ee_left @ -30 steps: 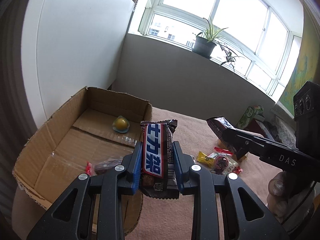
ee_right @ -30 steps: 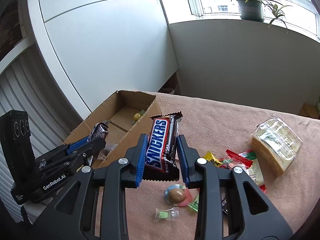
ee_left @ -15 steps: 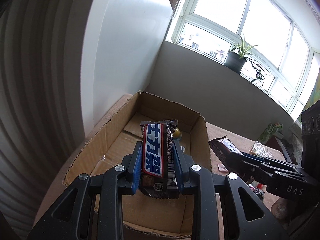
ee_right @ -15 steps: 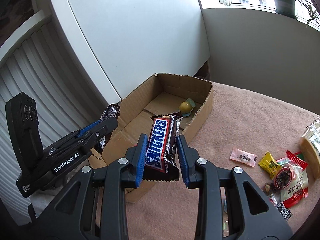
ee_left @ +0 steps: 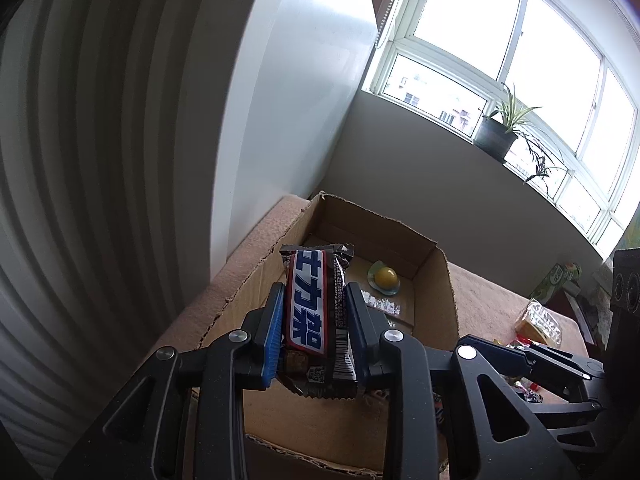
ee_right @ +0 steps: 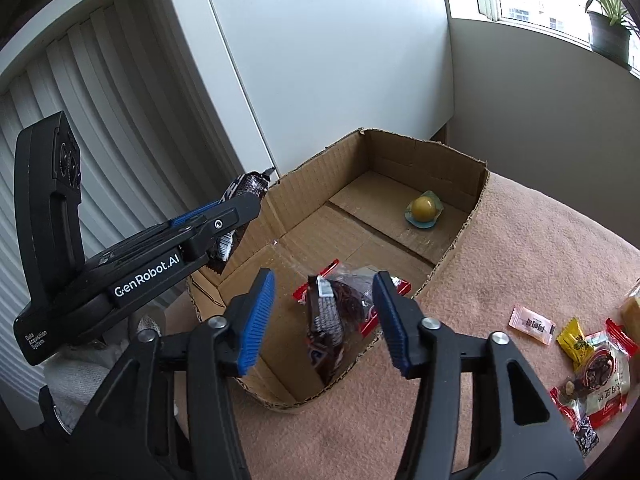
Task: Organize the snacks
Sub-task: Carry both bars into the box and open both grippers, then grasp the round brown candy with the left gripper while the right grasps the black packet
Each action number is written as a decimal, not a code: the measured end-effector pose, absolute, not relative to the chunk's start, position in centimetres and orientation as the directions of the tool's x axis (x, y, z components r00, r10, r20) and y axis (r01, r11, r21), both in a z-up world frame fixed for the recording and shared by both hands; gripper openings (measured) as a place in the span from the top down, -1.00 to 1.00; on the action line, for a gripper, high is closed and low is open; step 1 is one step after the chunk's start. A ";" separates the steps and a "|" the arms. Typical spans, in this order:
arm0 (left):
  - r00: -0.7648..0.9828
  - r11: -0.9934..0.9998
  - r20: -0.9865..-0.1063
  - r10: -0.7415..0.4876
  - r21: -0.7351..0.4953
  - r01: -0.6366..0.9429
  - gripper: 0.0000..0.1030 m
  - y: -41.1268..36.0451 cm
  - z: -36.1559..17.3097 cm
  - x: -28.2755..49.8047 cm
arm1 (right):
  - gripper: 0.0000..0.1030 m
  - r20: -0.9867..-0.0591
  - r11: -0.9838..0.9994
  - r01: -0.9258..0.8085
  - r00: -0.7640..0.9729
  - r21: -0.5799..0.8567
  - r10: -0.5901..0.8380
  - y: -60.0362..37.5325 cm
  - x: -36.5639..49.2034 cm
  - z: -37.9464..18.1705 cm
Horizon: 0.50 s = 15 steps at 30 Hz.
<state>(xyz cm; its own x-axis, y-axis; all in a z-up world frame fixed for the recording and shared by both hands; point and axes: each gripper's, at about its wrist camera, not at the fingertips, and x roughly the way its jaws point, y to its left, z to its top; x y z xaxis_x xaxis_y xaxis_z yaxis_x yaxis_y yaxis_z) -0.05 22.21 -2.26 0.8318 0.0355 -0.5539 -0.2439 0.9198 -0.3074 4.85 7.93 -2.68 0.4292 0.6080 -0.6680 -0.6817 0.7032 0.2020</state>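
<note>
Right wrist view: the bench (ee_right: 540, 248) carries a pinkish-tan fleecy cover, and an open cardboard box (ee_right: 460, 168) sits at its far-left corner against a white wall panel (ee_right: 320, 60). Left of the box runs a ribbed white slatted surface (ee_right: 100, 100). Behind the box a grey low wall rises to a window sill bearing a potted plant (ee_right: 608, 28) (daylight is strong through the panes).

Inside the box, a yellow round sweet (ee_right: 424, 208) lies toward the far end; a dark snack bar (ee_right: 326, 316) lies tilted at the near end on a red-edged clear packet (ee_right: 360, 292). The right tool (ee_right: 324, 312) hangs above the box's near end, its jaws opening and well clear of the bar below.

Loose wrapped snacks (ee_right: 588, 356) lie on the cover to the right of the box.

Left wrist view: the left tool (ee_left: 314, 312) is over the box's near left side, its jaws beginning to part, with the blue pads against a brown bar with a blue-lettered label (ee_left: 314, 312), held upright.
</note>
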 end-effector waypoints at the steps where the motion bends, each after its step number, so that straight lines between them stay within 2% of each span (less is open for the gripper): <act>1: 0.835 0.919 -0.550 0.038 -0.308 -0.244 0.34 22.2 -2.2 -0.1 | -0.35 -0.666 0.704 -0.682 0.434 0.197 0.607 7.8 4.8 -2.6; 3: 0.838 0.920 -0.543 0.046 -0.305 -0.248 0.23 22.1 -2.1 -0.2 | -0.35 -0.664 0.708 -0.679 0.442 0.192 0.604 7.5 4.8 -2.4; 15: 0.852 0.928 -0.524 0.010 -0.313 -0.204 0.23 20.3 -1.4 -0.3 | -0.35 -0.659 0.762 -0.623 0.501 0.174 0.560 0.6 4.5 -1.4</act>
